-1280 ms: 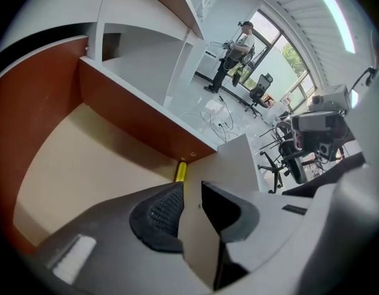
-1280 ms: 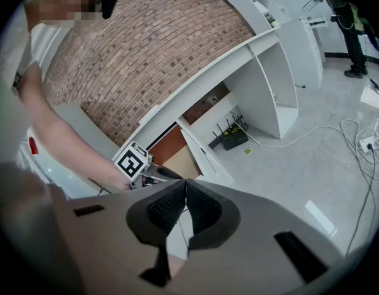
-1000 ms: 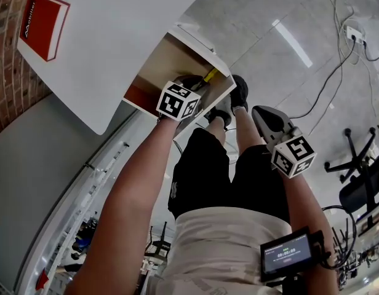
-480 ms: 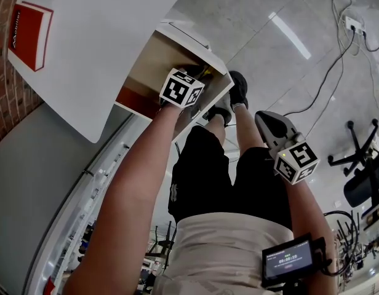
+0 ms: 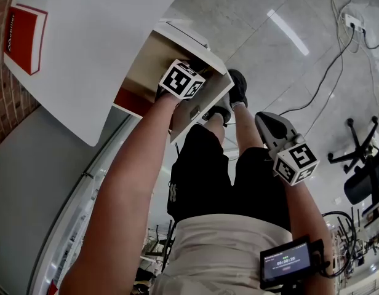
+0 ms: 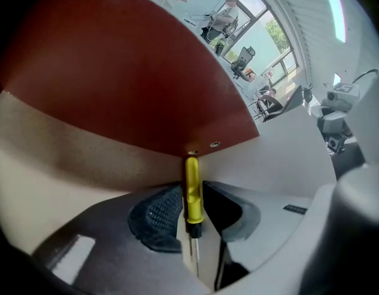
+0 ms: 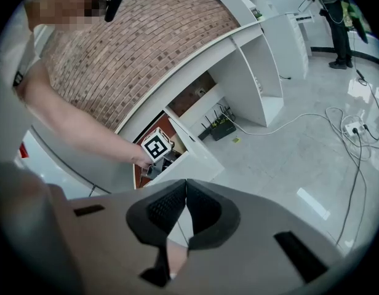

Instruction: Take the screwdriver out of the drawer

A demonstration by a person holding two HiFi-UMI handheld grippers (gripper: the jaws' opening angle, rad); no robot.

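Left claw (image 6: 191, 187) down in drawer (image 6: 109, 165), jaws apart, just closing round yellow screwdriver (image 6: 193, 192) lying between them, not clamped. Right claw (image 7: 186, 184) pressed together, empty, well off. Risk: round handle rolling aside against drawer wall, grip landing on thin shaft.

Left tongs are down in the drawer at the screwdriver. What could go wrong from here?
The left tongs have just been closing with the yellow screwdriver between them; the slim handle could slip or pivot when lifted.
The handle's far end sits in a corner of the drawer, so pushing forward may jam it against the walls.
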